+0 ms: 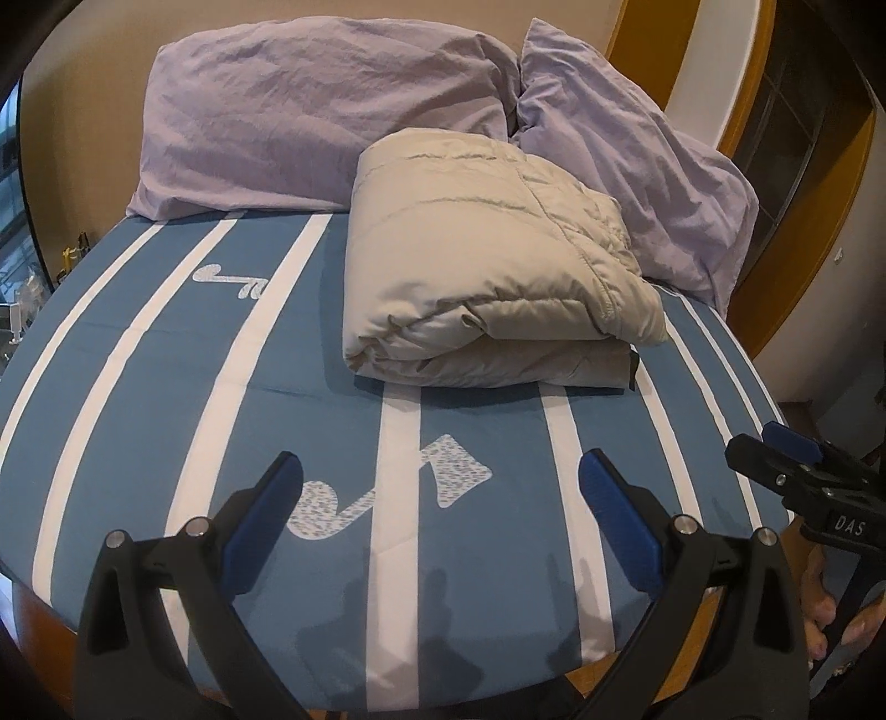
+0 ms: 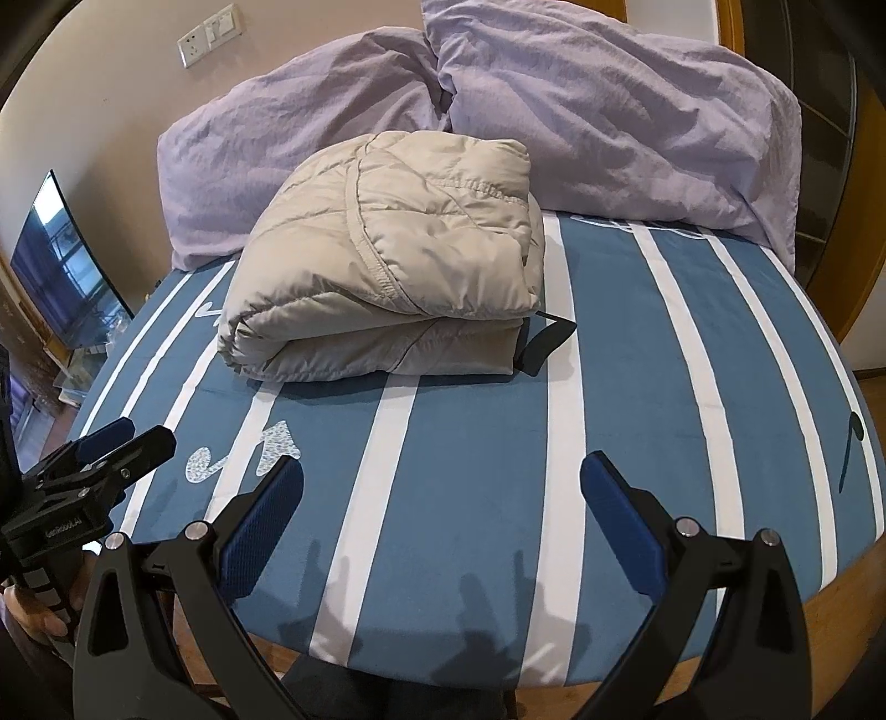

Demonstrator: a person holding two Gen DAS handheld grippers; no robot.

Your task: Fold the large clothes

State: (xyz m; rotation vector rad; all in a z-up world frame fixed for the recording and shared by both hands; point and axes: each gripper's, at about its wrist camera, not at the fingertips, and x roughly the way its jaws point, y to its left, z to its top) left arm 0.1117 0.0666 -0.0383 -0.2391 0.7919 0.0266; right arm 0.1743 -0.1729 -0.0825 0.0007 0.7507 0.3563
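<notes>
A beige padded jacket [image 1: 487,266] lies folded in a thick bundle on the blue and white striped bed [image 1: 166,376], near the pillows. It also shows in the right wrist view [image 2: 387,266], with a dark strap [image 2: 545,340] sticking out at its right side. My left gripper [image 1: 440,487] is open and empty, above the bed's near edge, well short of the jacket. My right gripper [image 2: 441,487] is open and empty too, also short of the jacket. Each gripper shows at the edge of the other's view.
Two lilac pillows [image 1: 310,111] [image 1: 637,160] lean against the wall behind the jacket. The bed's wooden edge [image 2: 830,626] runs along the front. A TV screen [image 2: 61,266] stands to the left of the bed. A wall socket [image 2: 194,50] is above the pillows.
</notes>
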